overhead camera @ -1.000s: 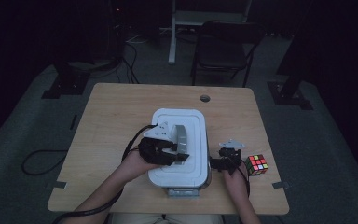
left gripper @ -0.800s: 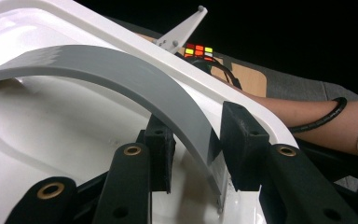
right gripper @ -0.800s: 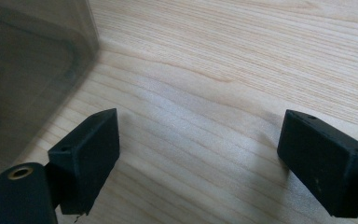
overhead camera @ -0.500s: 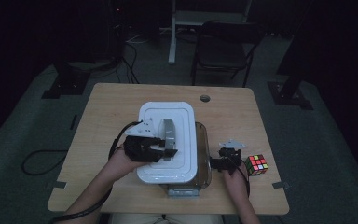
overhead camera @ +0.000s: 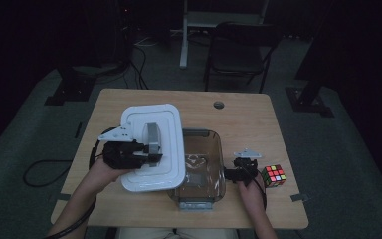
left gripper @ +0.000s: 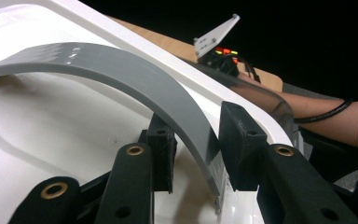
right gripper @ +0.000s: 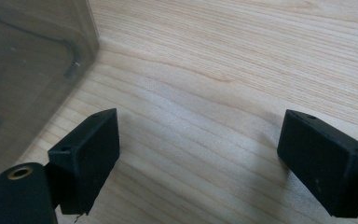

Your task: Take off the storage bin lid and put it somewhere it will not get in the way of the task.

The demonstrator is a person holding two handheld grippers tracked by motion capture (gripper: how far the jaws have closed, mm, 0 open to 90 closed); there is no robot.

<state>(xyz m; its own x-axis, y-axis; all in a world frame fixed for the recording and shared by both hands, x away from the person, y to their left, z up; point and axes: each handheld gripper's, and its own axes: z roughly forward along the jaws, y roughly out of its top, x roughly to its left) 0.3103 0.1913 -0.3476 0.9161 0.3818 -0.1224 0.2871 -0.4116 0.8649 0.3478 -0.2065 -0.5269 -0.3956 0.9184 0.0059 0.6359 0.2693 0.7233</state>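
Note:
My left gripper (overhead camera: pixel 149 154) is shut on the grey arched handle (overhead camera: pixel 152 137) of a white rectangular lid (overhead camera: pixel 171 144). The lid hangs tilted over the table, left of a clear plastic container (overhead camera: pixel 219 164), and overlaps its left rim. In the left gripper view the black pads press both sides of the handle (left gripper: pixel 121 65) above the lid (left gripper: pixel 51 126), around my left gripper (left gripper: pixel 198 135). My right gripper (overhead camera: pixel 231 174) rests open on the table just right of the container. In the right gripper view its jaws (right gripper: pixel 198 140) stand wide over bare wood beside the container wall (right gripper: pixel 32 60).
A Rubik's cube (overhead camera: pixel 273 176) sits on the wooden table (overhead camera: pixel 238 114) right of my right hand. The table has a cable hole (overhead camera: pixel 219 105) at the back. A dark chair (overhead camera: pixel 238 55) stands behind the table.
The left gripper has carried the lid leftward off the container, so the container's open top now shows. The right gripper has stayed where it was.

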